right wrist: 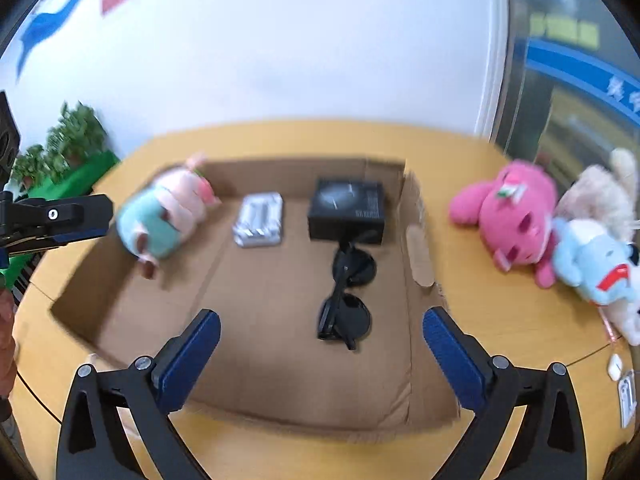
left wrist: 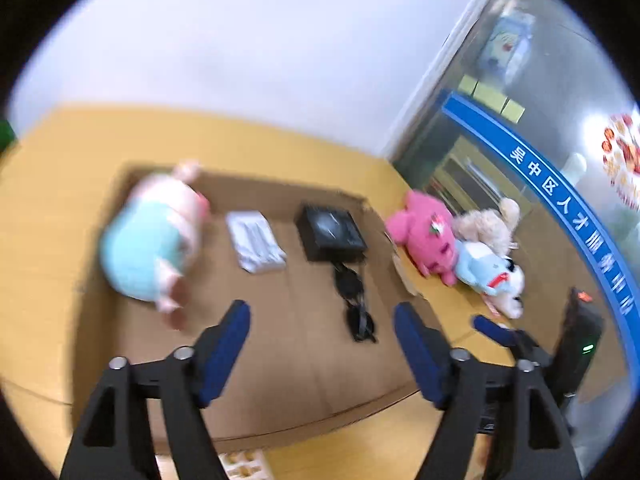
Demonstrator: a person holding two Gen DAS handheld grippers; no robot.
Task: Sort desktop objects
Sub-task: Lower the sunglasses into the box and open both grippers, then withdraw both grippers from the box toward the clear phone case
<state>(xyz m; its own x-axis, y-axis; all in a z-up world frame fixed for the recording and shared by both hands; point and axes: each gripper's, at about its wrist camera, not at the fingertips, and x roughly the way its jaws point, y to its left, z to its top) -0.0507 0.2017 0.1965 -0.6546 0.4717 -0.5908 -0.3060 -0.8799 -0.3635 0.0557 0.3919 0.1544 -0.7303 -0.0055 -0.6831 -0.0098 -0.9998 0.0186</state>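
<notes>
A shallow cardboard box (right wrist: 416, 240) lies on the yellow table (right wrist: 500, 340). Inside it are a pink-and-teal plush pig (right wrist: 168, 212), a silver packet (right wrist: 260, 220), a small black box (right wrist: 346, 210) and black sunglasses (right wrist: 348, 296). The same items show in the left wrist view: pig (left wrist: 152, 236), packet (left wrist: 256, 246), black box (left wrist: 332, 232), sunglasses (left wrist: 356, 304). To the right of the box lie a pink plush (right wrist: 512, 212), a light blue plush (right wrist: 592, 268) and a cream plush (right wrist: 600, 192). My left gripper (left wrist: 320, 320) and right gripper (right wrist: 320, 328) are both open and empty above the box's near side.
A green plant (right wrist: 64, 140) stands at the far left. A glass door with a blue band (left wrist: 560, 208) is at the right. A black device with a green light (left wrist: 580, 344) stands near the table's right edge. Small white items (right wrist: 620, 380) lie at the right edge.
</notes>
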